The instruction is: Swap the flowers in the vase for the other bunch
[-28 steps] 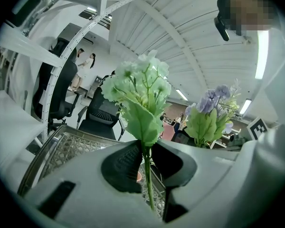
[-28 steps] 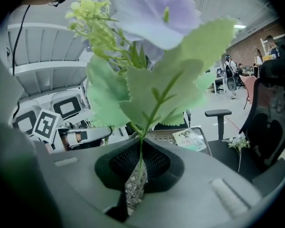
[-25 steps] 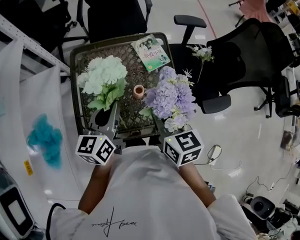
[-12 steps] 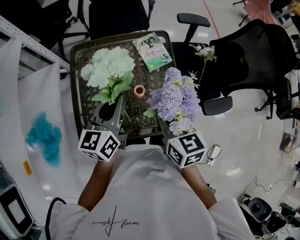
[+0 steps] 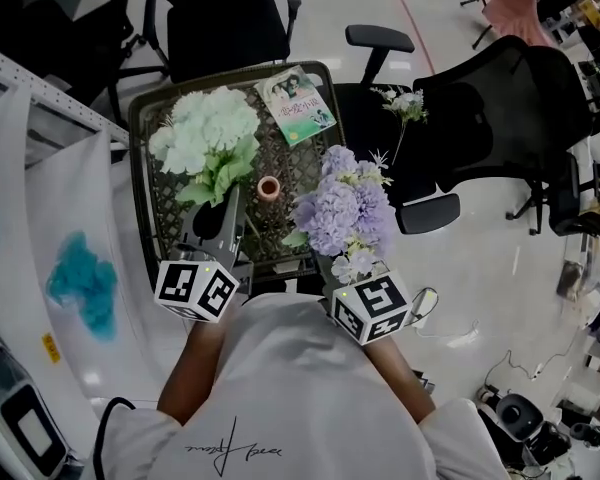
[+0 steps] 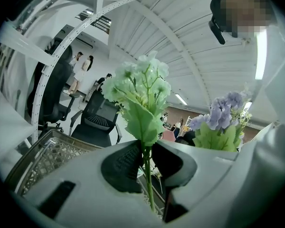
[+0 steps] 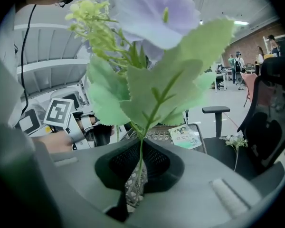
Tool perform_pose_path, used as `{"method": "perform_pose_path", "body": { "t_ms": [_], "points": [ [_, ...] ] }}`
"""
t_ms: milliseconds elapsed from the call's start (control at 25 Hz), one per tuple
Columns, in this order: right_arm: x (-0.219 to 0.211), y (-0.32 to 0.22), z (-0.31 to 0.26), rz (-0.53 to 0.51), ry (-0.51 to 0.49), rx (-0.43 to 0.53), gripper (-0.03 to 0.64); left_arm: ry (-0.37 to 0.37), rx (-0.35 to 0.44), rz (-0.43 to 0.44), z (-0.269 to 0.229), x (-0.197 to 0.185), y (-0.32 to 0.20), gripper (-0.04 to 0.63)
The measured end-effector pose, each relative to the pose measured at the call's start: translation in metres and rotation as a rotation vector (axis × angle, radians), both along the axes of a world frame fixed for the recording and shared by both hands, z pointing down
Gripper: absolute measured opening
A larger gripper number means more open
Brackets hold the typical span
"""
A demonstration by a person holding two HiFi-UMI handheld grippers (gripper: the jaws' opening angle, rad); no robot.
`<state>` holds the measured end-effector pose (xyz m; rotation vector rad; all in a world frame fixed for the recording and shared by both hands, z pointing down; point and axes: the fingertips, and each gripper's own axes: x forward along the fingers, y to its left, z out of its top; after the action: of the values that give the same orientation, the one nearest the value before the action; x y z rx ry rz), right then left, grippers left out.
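My left gripper [image 5: 218, 226] is shut on the stem of a white-green flower bunch [image 5: 206, 135], which it holds over the far left of the wicker table [image 5: 146, 120]. In the left gripper view the thin stem [image 6: 146, 172] runs between the dark pads [image 6: 122, 167] and the bunch [image 6: 138, 87] rises above them. My right gripper [image 5: 328, 260] is shut on the stem of a purple bunch [image 5: 345, 208] at the table's near right. Its stem [image 7: 139, 167] is pinched between the pads. A small pinkish vase [image 5: 269, 187] stands between the two bunches, with no stems in its mouth.
A booklet [image 5: 298, 106] lies at the table's far right corner. A small white sprig [image 5: 403, 103] rests on the black office chair [image 5: 500, 98] to the right. Another chair [image 5: 225, 18] stands behind the table. A white sheet with a teal blotch [image 5: 80, 286] lies to the left.
My left gripper has carried the white-green bunch farther out over the table, away from the vase. The purple bunch has drifted slightly right. Both grips are unchanged.
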<state>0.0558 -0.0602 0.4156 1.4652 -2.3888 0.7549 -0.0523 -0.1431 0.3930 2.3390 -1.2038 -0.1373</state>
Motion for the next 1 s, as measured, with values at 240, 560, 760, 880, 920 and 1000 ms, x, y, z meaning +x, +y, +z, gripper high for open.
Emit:
{"method": "perform_pose_path", "body": {
  "t_ms": [240, 560, 760, 880, 920, 1000],
  "points": [
    [0.010, -0.002, 0.005, 0.006, 0.012, 0.004, 0.021, -0.006, 0.008, -0.016, 0.009, 0.002, -0.009, 0.067],
    [0.012, 0.000, 0.007, -0.019, 0.016, 0.010, 0.021, -0.017, 0.038, -0.026, 0.014, 0.010, -0.014, 0.067],
    [0.015, -0.002, 0.008, -0.044, 0.013, 0.024, 0.021, 0.002, 0.029, -0.047, 0.023, 0.011, -0.024, 0.066],
    [0.023, -0.002, 0.015, -0.046, 0.025, 0.013, 0.021, 0.007, 0.034, -0.065, 0.028, 0.012, -0.030, 0.066],
    [0.027, -0.003, 0.016, -0.045, 0.027, 0.009, 0.021, 0.009, 0.036, -0.069, 0.029, 0.013, -0.033, 0.064],
    [0.032, -0.007, 0.017, -0.047, 0.024, 0.003, 0.021, 0.008, 0.040, -0.077, 0.028, 0.015, -0.039, 0.064]
  ]
}}
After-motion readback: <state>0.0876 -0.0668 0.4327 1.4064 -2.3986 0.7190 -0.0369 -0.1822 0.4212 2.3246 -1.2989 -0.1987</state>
